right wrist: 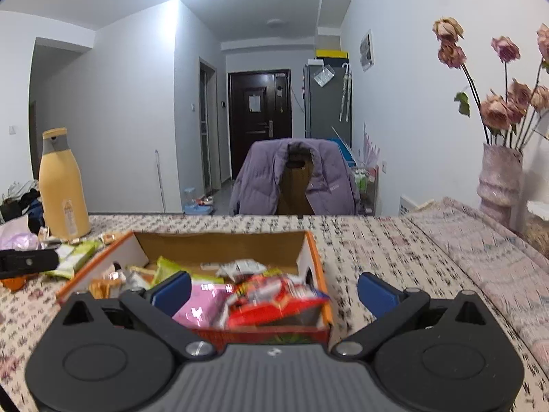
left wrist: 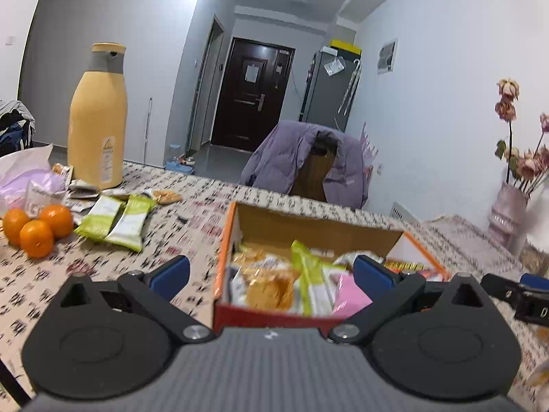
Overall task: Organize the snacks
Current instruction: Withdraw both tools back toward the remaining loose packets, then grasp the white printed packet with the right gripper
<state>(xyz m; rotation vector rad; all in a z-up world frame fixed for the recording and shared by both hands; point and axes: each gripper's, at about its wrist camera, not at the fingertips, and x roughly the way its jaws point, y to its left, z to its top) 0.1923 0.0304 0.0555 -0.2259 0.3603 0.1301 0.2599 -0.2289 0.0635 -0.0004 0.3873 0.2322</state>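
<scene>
At the far left of the patterned tablecloth (left wrist: 192, 213), three round oranges (left wrist: 36, 228) sit bunched together beside a crumpled pale lilac plastic bag (left wrist: 24, 178). Behind them stands a tall mustard-yellow flask with a grey collar (left wrist: 97, 120), with small loose wrappers around its base. Just right of the oranges lie two flat green-and-white snack packets (left wrist: 115, 221), side by side and touching.

The left gripper (left wrist: 271, 271) hangs above the near left edge of the orange-rimmed open cardboard box (left wrist: 308, 221), its blue-padded fingers (left wrist: 171, 271) spread wide with nothing between them. The box holds a heap of snacks: a golden biscuit pack (left wrist: 271, 288), an upright green-and-white packet (left wrist: 305, 274), a pink pouch (left wrist: 351, 295) and, toward its right side, a red crinkled snack bag (right wrist: 274, 304).

The right gripper (right wrist: 274, 292) hovers over the near right corner of the box, fingers likewise parted and empty.

Beyond the table a purple padded jacket (right wrist: 295, 182) drapes over a wooden chair. At the far right stands a pinkish ribbed vase of dried roses (right wrist: 501, 185).
</scene>
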